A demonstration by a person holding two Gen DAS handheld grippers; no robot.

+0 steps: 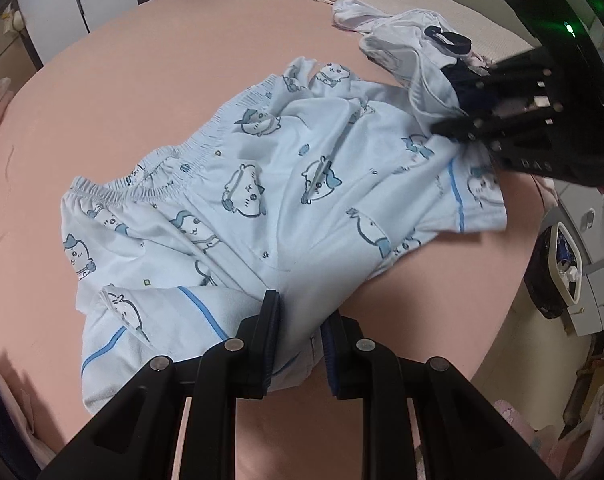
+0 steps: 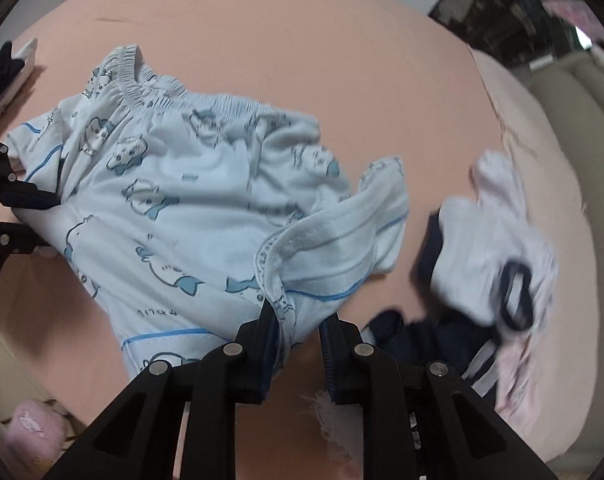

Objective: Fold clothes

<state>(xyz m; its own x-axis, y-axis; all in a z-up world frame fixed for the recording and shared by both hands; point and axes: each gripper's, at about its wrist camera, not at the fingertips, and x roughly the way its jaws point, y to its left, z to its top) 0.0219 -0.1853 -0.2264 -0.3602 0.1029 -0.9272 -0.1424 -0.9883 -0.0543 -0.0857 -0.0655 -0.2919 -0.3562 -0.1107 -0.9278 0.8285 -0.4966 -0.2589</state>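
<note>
Left gripper (image 1: 299, 316) jaws parted, straddling a hem of the pale blue printed shorts (image 1: 269, 184); cloth between the pads, not pinched. Right gripper (image 2: 297, 322) likewise parted at the other leg hem, cloth at its left pad. Shorts lie spread and rumpled on the pink bed sheet (image 1: 181, 60), waistband away from both grippers, no clean fold visible. Beyond, a loose heap of white and dark clothes (image 1: 414, 52) lies unfolded. Judged: folding remains for all.

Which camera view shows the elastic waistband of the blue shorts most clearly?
The left wrist view: the waistband runs sharp and unobstructed across the shorts. The right wrist view also shows it, but softer and bunched near the top.
</note>
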